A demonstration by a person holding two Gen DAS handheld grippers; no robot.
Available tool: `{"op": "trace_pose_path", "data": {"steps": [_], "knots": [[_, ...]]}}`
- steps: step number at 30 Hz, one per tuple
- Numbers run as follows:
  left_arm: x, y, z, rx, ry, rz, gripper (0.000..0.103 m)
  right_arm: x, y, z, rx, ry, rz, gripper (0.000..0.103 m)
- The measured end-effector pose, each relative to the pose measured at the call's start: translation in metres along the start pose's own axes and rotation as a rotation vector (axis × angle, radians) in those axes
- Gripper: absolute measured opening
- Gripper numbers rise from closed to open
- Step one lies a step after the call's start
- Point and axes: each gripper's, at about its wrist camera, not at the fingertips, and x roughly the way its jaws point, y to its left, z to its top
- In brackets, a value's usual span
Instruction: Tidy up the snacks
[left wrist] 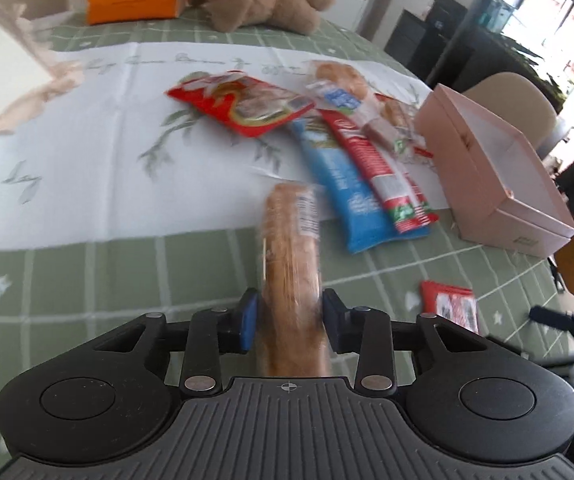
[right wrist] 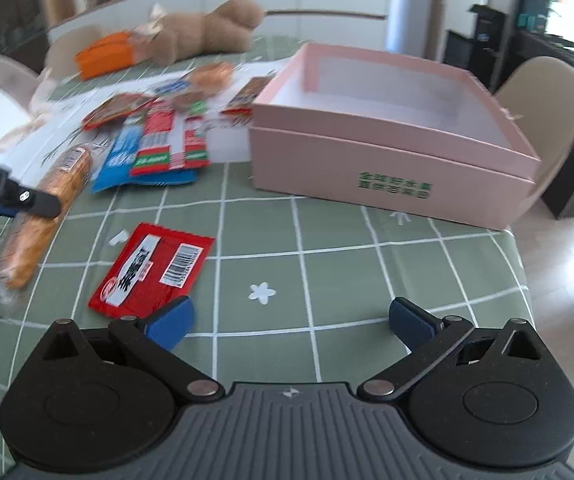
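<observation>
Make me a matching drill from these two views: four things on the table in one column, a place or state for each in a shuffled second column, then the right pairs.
Things:
1. bread roll
2. pink box
3. red packet
4. plush toy

Places or states:
A. lying flat on the green checked cloth, just ahead of the open right tongs
B. lying on its side at the far end of the table, next to an orange pouch
C. gripped between the left tongs
D. open on top, nothing visible inside

Pairs: 1-C, 2-D, 3-A, 4-B
</observation>
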Motion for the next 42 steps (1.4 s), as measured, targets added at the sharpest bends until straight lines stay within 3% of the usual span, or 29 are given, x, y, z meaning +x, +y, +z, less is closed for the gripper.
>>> {"op": "trace_pose_path", "data": {"steps": [3, 9, 12, 14, 18, 19, 23, 26, 28, 30, 35, 38, 42], "knots": [[-0.007, 0.006, -0.008, -0.036, 0.004, 0.0, 0.04, 0.002, 0.007, 0.022, -0.003, 0.023, 0.067, 0.09], [-0.014, 0.007, -0.015, -0.013, 0.008, 0.044, 0.041, -0.002, 0.051, 0.103, -0.077, -0.051, 0.182, 0.084], [-0.015, 0.011, -0.017, -0.015, 0.01, 0.034, 0.042, 0.018, 0.07, 0.148, -0.095, -0.071, 0.165, 0.084], [-0.016, 0.014, -0.019, -0.026, 0.015, 0.028, 0.043, 0.045, 0.079, 0.174, -0.105, -0.06, 0.108, 0.084], [-0.023, 0.021, -0.021, -0.043, 0.0, 0.008, 0.042, 0.101, 0.081, 0.198, -0.091, 0.015, 0.0, 0.08], [-0.025, 0.022, -0.022, -0.045, -0.005, 0.0, 0.042, 0.11, 0.078, 0.199, -0.066, 0.037, -0.005, 0.077], [-0.029, 0.025, -0.02, -0.046, -0.022, -0.021, 0.042, 0.106, 0.069, 0.186, 0.026, 0.1, 0.124, 0.042], [-0.027, 0.021, -0.018, -0.038, -0.023, -0.022, 0.041, 0.084, 0.073, 0.169, 0.008, 0.109, 0.124, 0.035], [-0.025, 0.017, -0.016, -0.026, -0.021, -0.023, 0.041, 0.065, 0.075, 0.151, -0.014, 0.116, 0.169, 0.028], [-0.024, 0.013, -0.015, -0.014, -0.018, -0.021, 0.041, 0.047, 0.078, 0.133, -0.04, 0.124, 0.215, 0.016], [-0.033, -0.001, -0.011, 0.005, -0.056, -0.016, 0.041, 0.022, 0.064, 0.088, -0.031, 0.167, 0.238, 0.013], [-0.037, -0.017, -0.008, 0.046, -0.067, -0.056, 0.041, 0.016, 0.043, 0.067, -0.001, 0.176, 0.18, 0.013], [-0.029, -0.048, -0.011, 0.133, -0.022, -0.124, 0.041, 0.001, 0.011, 0.043, 0.079, 0.18, 0.149, 0.013]]}}
